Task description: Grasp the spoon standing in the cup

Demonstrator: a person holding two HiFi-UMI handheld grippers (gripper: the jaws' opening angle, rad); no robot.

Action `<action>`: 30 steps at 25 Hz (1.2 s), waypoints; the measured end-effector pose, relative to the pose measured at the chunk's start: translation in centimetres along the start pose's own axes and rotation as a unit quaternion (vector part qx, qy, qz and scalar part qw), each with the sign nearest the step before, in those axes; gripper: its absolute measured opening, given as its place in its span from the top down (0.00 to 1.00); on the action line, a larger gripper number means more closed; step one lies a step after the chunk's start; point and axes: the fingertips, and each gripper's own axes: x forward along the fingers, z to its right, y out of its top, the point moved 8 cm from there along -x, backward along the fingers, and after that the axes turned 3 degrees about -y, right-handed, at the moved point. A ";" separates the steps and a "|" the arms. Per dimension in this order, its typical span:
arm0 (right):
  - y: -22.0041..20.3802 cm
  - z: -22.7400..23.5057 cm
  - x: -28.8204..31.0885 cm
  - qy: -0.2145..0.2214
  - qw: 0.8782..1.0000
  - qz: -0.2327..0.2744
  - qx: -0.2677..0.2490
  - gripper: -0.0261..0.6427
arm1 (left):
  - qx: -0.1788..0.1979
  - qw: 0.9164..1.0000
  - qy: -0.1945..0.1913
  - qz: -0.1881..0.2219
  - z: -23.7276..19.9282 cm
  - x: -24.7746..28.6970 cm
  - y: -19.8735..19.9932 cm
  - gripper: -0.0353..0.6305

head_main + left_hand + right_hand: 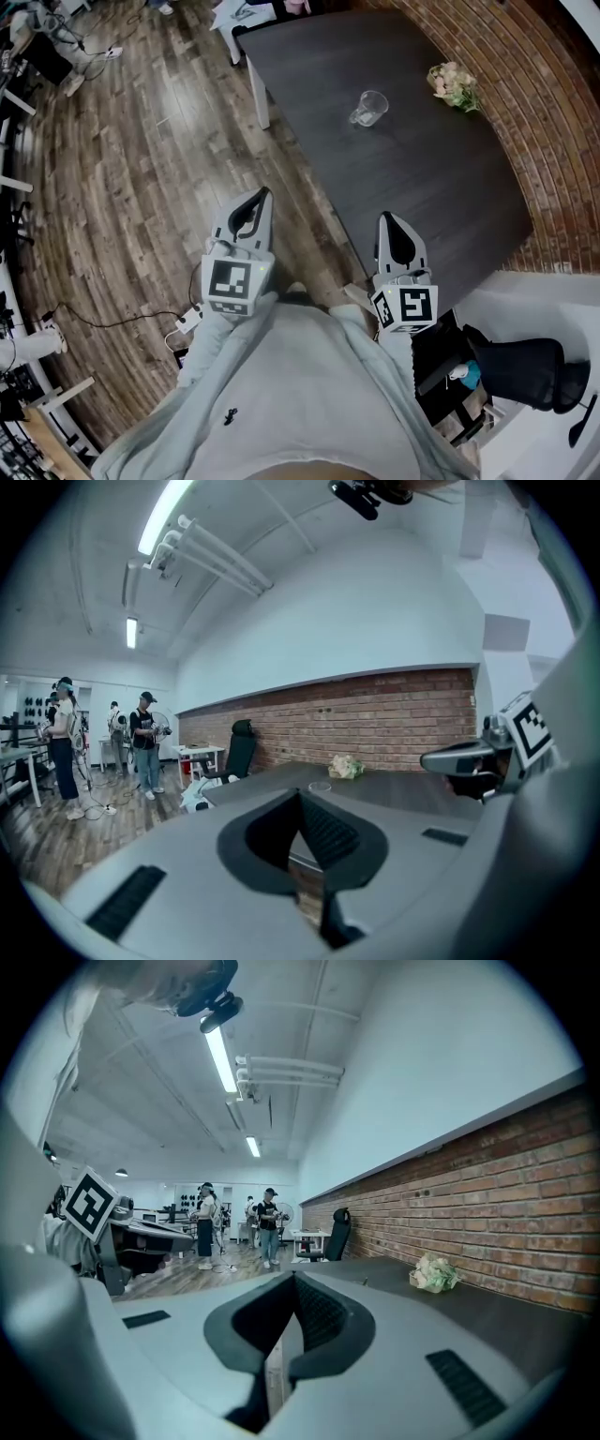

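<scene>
A clear plastic cup (369,108) stands on the dark table (422,187), far ahead of both grippers. I cannot make out a spoon in it at this distance. In the left gripper view the cup (320,786) is a faint small shape just past the jaw tips. My left gripper (266,193) hangs over the wooden floor, left of the table's near corner, jaws together and empty. Over the table's near edge, my right gripper (386,217) is also shut on nothing. Each gripper view shows its jaws (300,794) (293,1277) meeting at the tips.
A small bunch of pale flowers (455,86) lies near the table's far right edge by the brick wall (553,141). A black office chair (525,370) stands at my right. Several people (145,738) stand far off on the wooden floor (141,169), where cables lie.
</scene>
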 end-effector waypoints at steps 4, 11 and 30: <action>0.8 -0.4 4.8 -0.009 1.000 -0.002 0.001 0.94 | 0.004 1.000 -0.010 0.001 -4.1 3.2 0.7 0.92; 3.5 -1.3 13.3 -0.036 0.999 -0.001 -0.014 0.94 | 0.014 0.999 -0.032 0.004 -12.3 8.9 2.8 0.92; 2.5 -2.1 19.1 -0.159 0.986 -0.048 0.013 0.94 | 0.012 0.990 -0.142 -0.008 -19.9 17.6 3.0 0.92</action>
